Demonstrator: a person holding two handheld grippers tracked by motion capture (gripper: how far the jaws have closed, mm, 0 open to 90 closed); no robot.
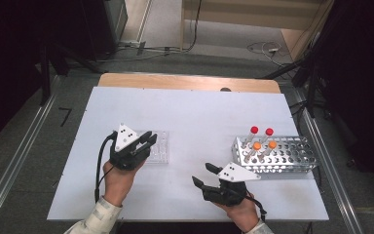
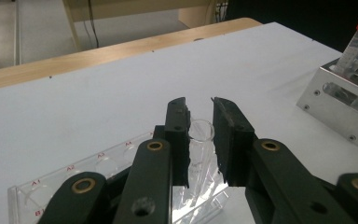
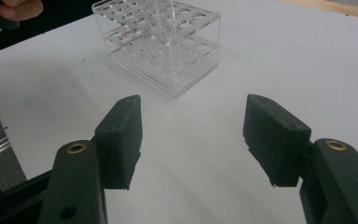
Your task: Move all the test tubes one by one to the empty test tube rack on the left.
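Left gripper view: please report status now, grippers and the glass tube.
Left gripper shut on clear tube, over clear rack. Right gripper open, empty, above the table. Nothing in the way; metal rack far off.

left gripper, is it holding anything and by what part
The left gripper is shut on a clear glass test tube, gripping it just below its open rim, over the clear plastic rack. The right gripper is open, holding nothing.

The clear rack (image 2: 74,175) bears red marks A1, A2, A3, A4.
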